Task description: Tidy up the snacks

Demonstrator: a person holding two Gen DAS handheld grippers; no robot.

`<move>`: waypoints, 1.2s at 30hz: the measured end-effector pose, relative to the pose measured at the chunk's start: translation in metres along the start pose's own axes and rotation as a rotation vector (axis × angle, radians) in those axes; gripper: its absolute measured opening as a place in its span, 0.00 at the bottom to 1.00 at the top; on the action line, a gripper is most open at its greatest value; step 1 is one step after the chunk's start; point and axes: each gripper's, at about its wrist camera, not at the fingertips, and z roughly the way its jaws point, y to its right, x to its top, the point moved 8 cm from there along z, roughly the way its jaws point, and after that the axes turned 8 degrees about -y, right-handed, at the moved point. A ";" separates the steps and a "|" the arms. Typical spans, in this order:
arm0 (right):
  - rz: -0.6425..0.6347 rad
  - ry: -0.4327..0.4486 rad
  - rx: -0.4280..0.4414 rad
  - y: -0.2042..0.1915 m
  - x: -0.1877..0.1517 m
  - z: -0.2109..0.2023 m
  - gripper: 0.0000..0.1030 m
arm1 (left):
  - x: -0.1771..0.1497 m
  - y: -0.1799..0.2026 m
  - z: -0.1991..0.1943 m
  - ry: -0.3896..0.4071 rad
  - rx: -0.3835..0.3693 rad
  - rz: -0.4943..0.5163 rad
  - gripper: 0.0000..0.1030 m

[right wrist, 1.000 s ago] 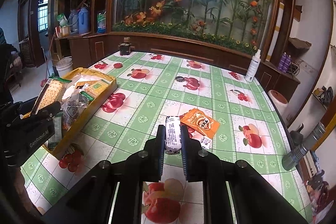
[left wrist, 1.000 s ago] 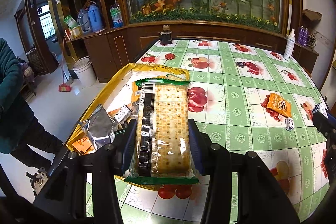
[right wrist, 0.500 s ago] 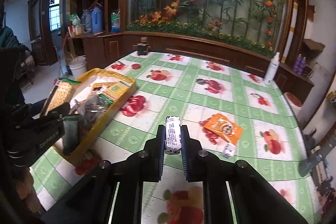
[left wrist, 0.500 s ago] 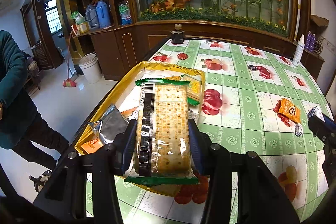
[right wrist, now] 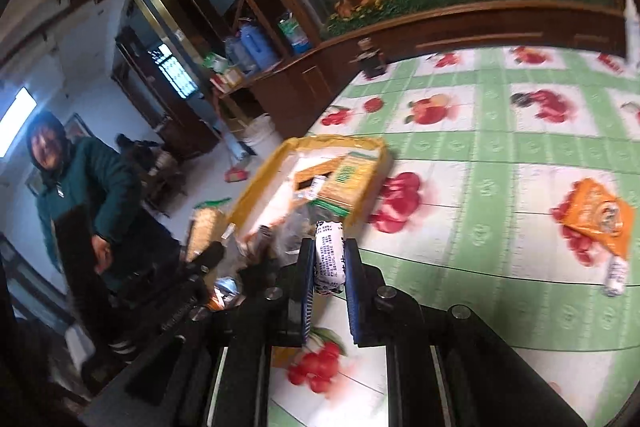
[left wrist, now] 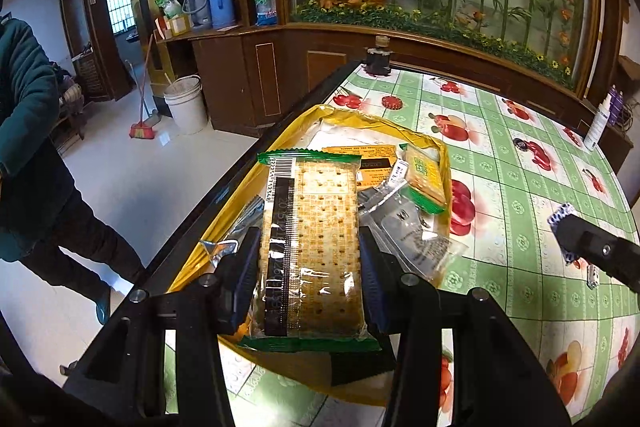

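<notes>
My left gripper (left wrist: 308, 255) is shut on a long clear packet of crackers (left wrist: 312, 247) with green ends, held above the near end of a yellow tray (left wrist: 360, 119) that holds several snack packets. My right gripper (right wrist: 328, 263) is shut on a small white wrapped snack roll (right wrist: 329, 259) and hangs near the tray's (right wrist: 272, 167) right side. The right gripper also shows in the left wrist view (left wrist: 576, 239) at the right. An orange snack bag (right wrist: 596, 215) and a small white packet (right wrist: 614, 273) lie on the tablecloth to the right.
The table (left wrist: 520, 195) has a green checked cloth with fruit prints. A dark jar (left wrist: 378, 57) stands at its far corner and a white bottle (left wrist: 598, 125) at the far right. A person in a green jacket (right wrist: 84, 179) stands left of the table.
The right gripper has swung left with the white roll, towards the yellow tray. The left gripper has moved a little forward over the tray, still holding the crackers.
</notes>
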 end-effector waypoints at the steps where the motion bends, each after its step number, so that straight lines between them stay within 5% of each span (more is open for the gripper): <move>1: 0.015 -0.010 0.029 -0.001 0.005 0.007 0.13 | 0.002 0.000 0.003 -0.002 -0.001 -0.001 0.44; 16: 0.020 -0.080 0.150 -0.022 0.074 0.108 0.13 | 0.038 -0.001 0.034 0.001 -0.009 0.010 0.44; 30: 0.025 -0.110 0.162 -0.022 0.102 0.163 0.13 | 0.042 -0.011 0.052 -0.004 0.014 -0.002 0.44; 36: -0.025 -0.128 0.088 -0.023 0.099 0.179 0.18 | 0.041 -0.017 0.057 -0.024 0.035 -0.018 0.44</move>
